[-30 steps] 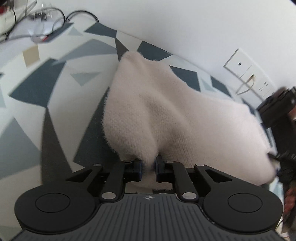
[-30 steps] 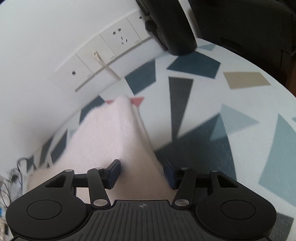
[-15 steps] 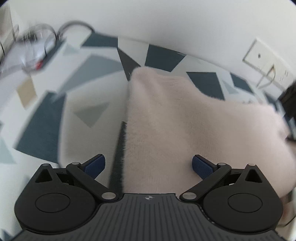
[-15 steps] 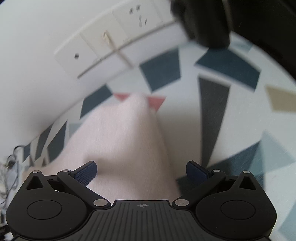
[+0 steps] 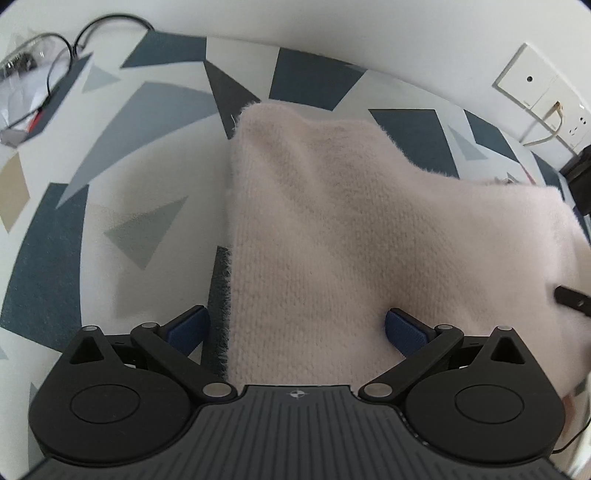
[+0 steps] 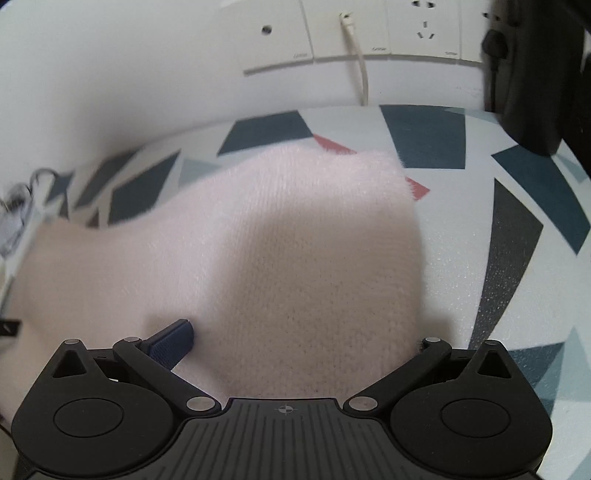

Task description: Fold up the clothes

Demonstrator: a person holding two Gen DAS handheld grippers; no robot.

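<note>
Fingers first: left gripper [image 5: 295, 326] jaws spread wide, blue pads clear of the cloth, nothing pinched. Right gripper [image 6: 295, 343] also spread wide; only its left pad shows, the right one is hidden behind the knit, so I see no grip there either. Both released.

The fuzzy pale pink knitted garment [image 5: 362, 236] lies folded into a rough rectangle on the white tabletop with grey and blue geometric shapes [image 5: 122, 192], directly below both grippers, its far edge near the wall.

My read on the risks:
- Fuzzy knit can snag on a pad as I pull away, dragging the top layer and undoing the fold.
- Far left corner sits humped, not flat; the thick knit may spring back open.
- The right side bulges; a careless pass by either gripper could push it off square.

Count: one garment, two grippers, one table. Off to the side: one row of white wall sockets [image 6: 369, 33] with one white cable plugged in, one tangle of black wires [image 5: 55, 55] at the far left.
</note>
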